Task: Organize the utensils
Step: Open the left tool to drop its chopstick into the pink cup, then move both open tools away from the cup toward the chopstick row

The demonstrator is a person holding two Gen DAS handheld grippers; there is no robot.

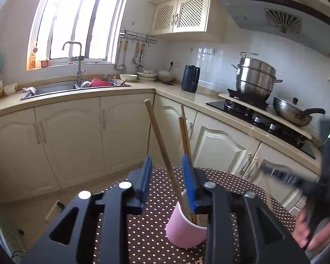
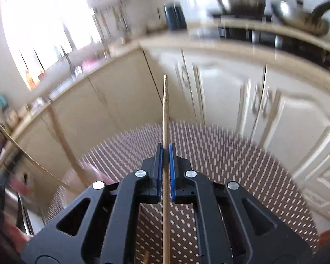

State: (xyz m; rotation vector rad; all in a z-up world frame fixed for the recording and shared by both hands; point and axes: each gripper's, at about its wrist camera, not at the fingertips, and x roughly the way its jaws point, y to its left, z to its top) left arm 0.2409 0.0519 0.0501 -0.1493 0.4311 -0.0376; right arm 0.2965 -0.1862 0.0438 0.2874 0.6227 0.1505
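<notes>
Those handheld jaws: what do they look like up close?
Both the left gripper and the right gripper are black angular frames with triangular cut-outs and round silver bolt heads. Each has two jaws lined with ribbed blue pads. A green light glows on the right one's body. No cables or sleeves are visible.

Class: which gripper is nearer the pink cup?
Left. The left gripper hangs open directly above the pink cup; the right gripper, clamping one chopstick, is off to its side.

No lettering is legible; the range hood (image 1: pixel 277 6) bears a brand mark too small to read.
</notes>
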